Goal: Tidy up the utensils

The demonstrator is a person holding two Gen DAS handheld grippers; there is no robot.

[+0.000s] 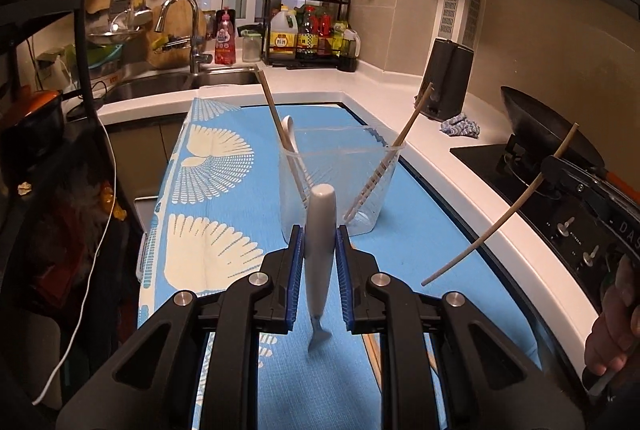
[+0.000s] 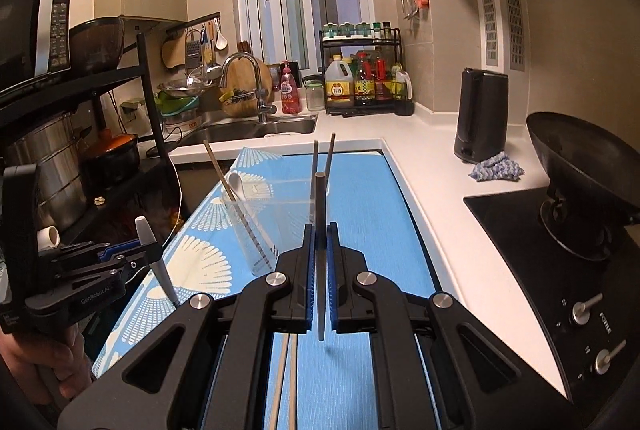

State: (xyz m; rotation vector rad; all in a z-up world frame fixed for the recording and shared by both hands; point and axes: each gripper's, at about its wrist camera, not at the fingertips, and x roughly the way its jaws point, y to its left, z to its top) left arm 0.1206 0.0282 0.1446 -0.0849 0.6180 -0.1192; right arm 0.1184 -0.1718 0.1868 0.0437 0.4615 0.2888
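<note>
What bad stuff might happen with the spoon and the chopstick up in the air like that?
1. The left gripper pinches the white spoon by its thin handle, so it might slip and drop onto the blue mat.
2. The right gripper holds one chopstick near its middle; it could twist loose.
3. The clear holder looks light, with chopsticks leaning outward, so a bump while dropping things in might tip it.

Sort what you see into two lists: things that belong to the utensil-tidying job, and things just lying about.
Part of the job:
- white spoon in left gripper
- chopstick in right gripper
- clear holder
- two chopsticks on the mat

Just lying about:
- kettle
- wok
- cloth
- oil bottles
</note>
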